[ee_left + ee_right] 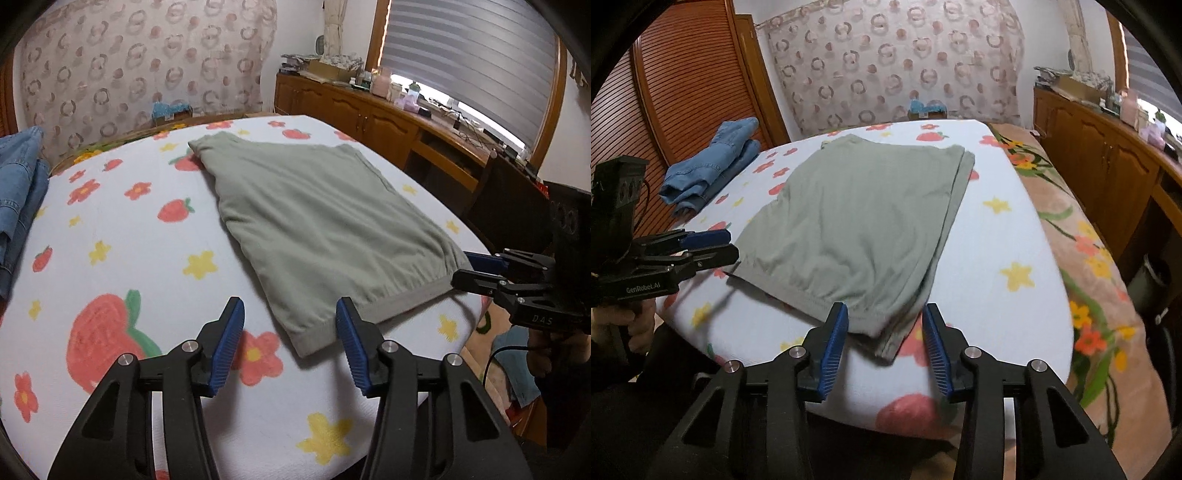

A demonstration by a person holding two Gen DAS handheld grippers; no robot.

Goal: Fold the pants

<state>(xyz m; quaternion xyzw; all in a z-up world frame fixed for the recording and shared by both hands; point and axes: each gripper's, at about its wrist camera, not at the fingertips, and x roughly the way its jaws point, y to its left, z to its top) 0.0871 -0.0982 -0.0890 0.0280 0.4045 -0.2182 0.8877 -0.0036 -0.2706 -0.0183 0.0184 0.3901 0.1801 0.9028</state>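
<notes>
Green pants [314, 221] lie folded flat on a white strawberry-and-flower cloth [110, 240]; they also show in the right wrist view [857, 229]. My left gripper [290, 343] is open and empty, hovering just in front of the pants' near left corner. It appears from the side at the left of the right wrist view [733, 245], by the pants' left edge. My right gripper [884, 339] is open and empty over the pants' near right corner. It shows at the right of the left wrist view [461, 267], beside the waistband corner.
Folded blue jeans [713, 162] lie at the far left of the cloth, also in the left wrist view [18, 206]. A wooden sideboard [369, 114] with clutter stands on the right under a window. A floral blanket [1082, 240] lies to the right of the cloth.
</notes>
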